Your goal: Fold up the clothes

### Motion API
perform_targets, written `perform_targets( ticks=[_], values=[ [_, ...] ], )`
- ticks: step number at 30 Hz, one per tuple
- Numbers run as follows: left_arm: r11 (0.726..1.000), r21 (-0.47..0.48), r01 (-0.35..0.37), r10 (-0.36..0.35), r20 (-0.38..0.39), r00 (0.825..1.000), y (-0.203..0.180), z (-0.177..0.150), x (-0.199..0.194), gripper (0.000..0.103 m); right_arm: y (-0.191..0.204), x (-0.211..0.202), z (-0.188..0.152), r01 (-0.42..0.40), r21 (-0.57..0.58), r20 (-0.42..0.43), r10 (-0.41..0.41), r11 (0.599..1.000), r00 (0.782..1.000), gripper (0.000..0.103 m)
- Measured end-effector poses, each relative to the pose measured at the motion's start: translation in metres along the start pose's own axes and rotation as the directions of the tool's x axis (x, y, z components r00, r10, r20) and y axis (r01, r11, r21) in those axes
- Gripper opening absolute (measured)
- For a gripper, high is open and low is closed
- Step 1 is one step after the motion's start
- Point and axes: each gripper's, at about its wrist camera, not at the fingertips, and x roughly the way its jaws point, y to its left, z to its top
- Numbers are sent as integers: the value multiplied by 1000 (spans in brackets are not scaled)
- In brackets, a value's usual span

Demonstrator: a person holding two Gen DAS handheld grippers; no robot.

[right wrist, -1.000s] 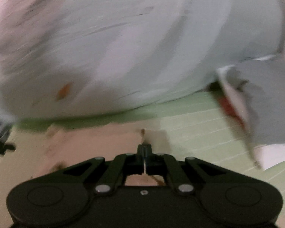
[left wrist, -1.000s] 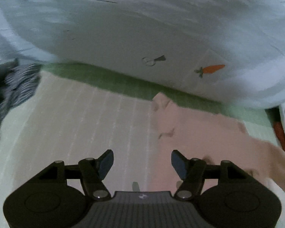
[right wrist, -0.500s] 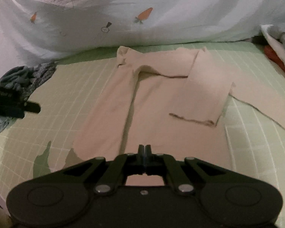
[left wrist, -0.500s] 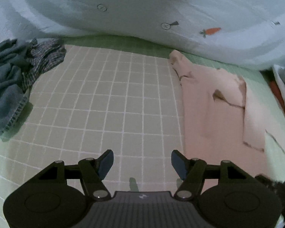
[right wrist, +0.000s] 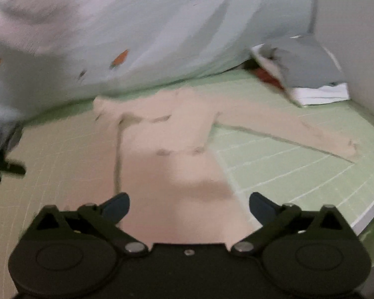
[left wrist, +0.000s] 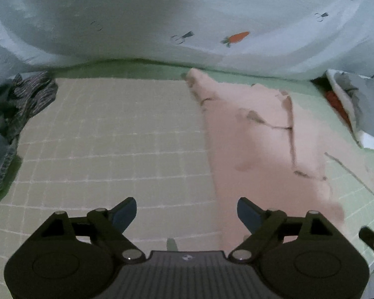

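A dark clothes heap (left wrist: pixel 10 124) lies at 9 o'clock. The left gripper (left wrist: pixel 187 211) has fingers spread wide, holding nothing; the pink shirt (left wrist: pixel 256 149) lies flat at 2 o'clock (green grid mat (left wrist: pixel 112 137) beneath). The right gripper (right wrist: pixel 189 205) likewise gapes empty above the shirt's hem.

Pink long-sleeved shirt (right wrist: pixel 177 149) flat on green checked bed, one sleeve folded across chest, other stretched sideways.

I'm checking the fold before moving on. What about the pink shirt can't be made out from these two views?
- Pink shirt hem: hidden behind the right claw body, right wrist view.
- Its outstretched sleeve: cut off by the frame edge in the left wrist view.
- Fold edges: smeared by motion blur, right wrist view.
- Whether the left claw touches cloth: unclear.
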Motion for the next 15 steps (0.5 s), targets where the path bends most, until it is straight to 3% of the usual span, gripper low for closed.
perform_targets(
  ticks=[8,15],
  values=[
    [1000,3,-26,26,-13,1000,-102,4,29,88,-88,42,39,-76,-67,-21,75,995,997,103],
    [999,26,-45,46,-55,997,-171,19,61,86,-171,86,83,-27,3,-27,27,1000,999,103]
  ],
)
